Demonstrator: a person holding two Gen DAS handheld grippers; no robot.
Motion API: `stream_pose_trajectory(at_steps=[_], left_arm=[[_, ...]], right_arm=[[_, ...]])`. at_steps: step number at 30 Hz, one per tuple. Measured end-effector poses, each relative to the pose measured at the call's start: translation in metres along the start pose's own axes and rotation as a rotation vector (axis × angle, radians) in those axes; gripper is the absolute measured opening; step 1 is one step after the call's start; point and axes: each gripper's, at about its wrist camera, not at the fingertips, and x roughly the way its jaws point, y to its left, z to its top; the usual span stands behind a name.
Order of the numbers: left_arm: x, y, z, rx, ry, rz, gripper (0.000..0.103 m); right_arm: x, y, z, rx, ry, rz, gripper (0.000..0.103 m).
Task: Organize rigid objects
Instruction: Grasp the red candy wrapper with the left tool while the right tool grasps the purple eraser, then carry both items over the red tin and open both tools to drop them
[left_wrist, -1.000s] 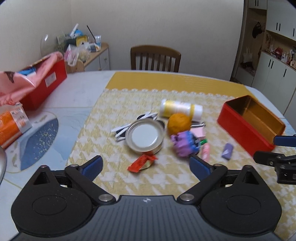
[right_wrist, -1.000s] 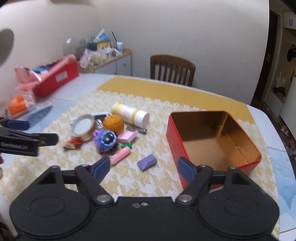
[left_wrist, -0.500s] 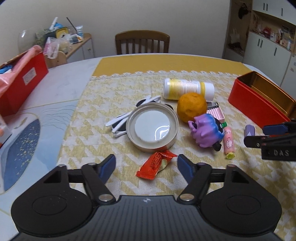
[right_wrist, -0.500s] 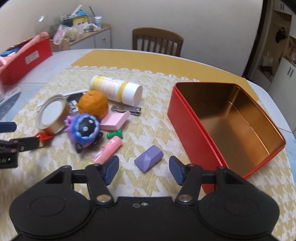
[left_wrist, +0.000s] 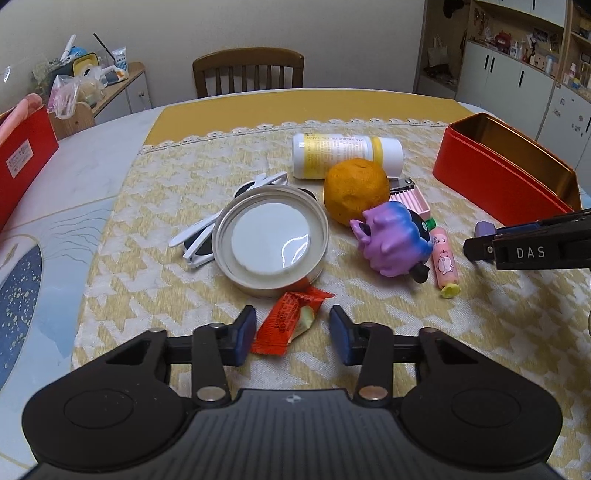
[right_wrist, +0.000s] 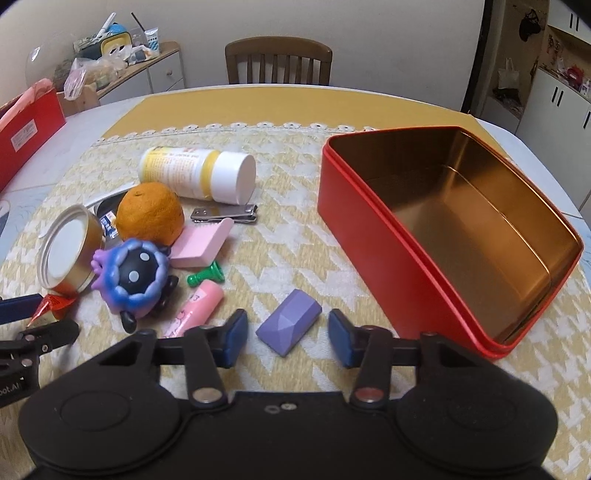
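Two pickups are being set up at once. In the right wrist view the purple block (right_wrist: 289, 321) lies at lower centre, straight ahead of the right gripper (right_wrist: 284, 334) and between its blue pads (right_wrist: 232, 334). Its long axis runs diagonally, lower left to upper right, so the pads will meet it askew. The jaws are closing, about half wide, with a gap left on each side; nothing is gripped yet. The empty red tin (right_wrist: 373, 236) stands just to the right, nearer this hand than the other.

In the left wrist view the red wrapper (left_wrist: 286, 321) lies at lower centre, between the pads of the left gripper (left_wrist: 293, 334), its long axis tilted up to the right. These jaws are closing too, now narrow; the left pad looks at or near the wrapper's edge, the right pad clear. The jar lid (left_wrist: 271, 240) touches the wrapper's far end.
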Motion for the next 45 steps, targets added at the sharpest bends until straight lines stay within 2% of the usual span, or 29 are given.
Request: stream_pose_trajectory(at_steps=[4, 6, 14, 28, 38, 45], left_arm=[[-0.001, 0.0, -0.001, 0.014, -0.005, -0.007, 0.031], [-0.001, 0.0, -0.001, 0.011, -0.005, -0.008, 0.028], [-0.012, 0.005, -0.005, 0.001, -0.015, -0.037, 0.025], [-0.05, 0.012, 0.003, -0.073, -0.038, -0.121, 0.02], [-0.086, -0.029, 0.049, -0.037, -0.057, -0.224, 0.02], [-0.087, -0.075, 0.089, -0.031, -0.061, -0.275, 0.02]], right_arm=[[-0.002, 0.0, 0.0, 0.019, -0.001, -0.006, 0.025], [-0.003, 0.0, 0.0, 0.022, -0.001, -0.014, 0.02], [-0.019, -0.001, -0.004, 0.025, -0.019, -0.015, 0.02], [-0.088, -0.007, 0.003, 0.015, -0.089, 0.017, 0.02], [-0.124, -0.042, 0.018, 0.02, -0.129, 0.002, 0.02], [-0.127, -0.075, 0.032, -0.014, -0.158, 0.026, 0.02]])
